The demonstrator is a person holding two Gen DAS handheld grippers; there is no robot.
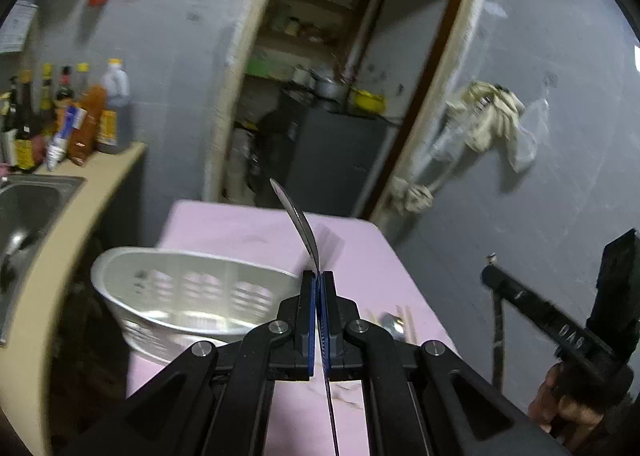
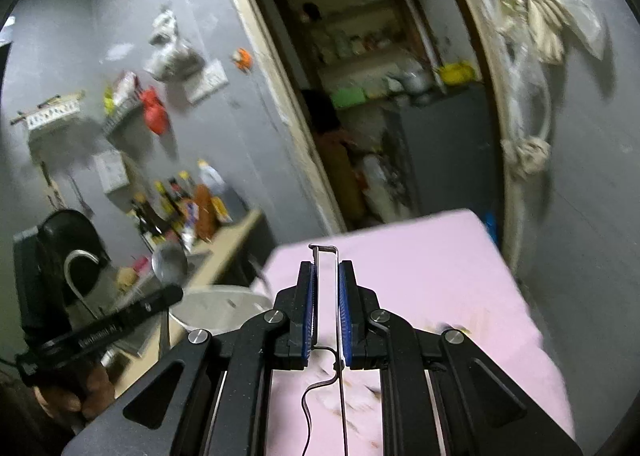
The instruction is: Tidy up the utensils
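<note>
My left gripper [image 1: 318, 276] is shut on a metal spoon [image 1: 298, 222]. The spoon's bowl sticks up past the fingertips and its handle runs back between the blue pads. Below and left of it, a white slotted basket [image 1: 180, 288] stands on the pink table [image 1: 240, 228]. My right gripper [image 2: 326, 268] is shut on a thin metal wire utensil [image 2: 335, 296]. The wire's squared end pokes out beyond the fingertips and a curved wire trails back under the jaws. Both grippers hang above the table. The right wrist view also shows the spoon [image 2: 170, 266] and the basket [image 2: 224, 308] at left.
Another spoon with chopsticks [image 1: 394, 324] lies on the table right of the basket. A steel sink [image 1: 28, 208] and sauce bottles [image 1: 80, 116] fill the counter at left. Straight ahead is an open doorway [image 1: 340, 96]. A cloth [image 1: 492, 120] hangs on the grey wall.
</note>
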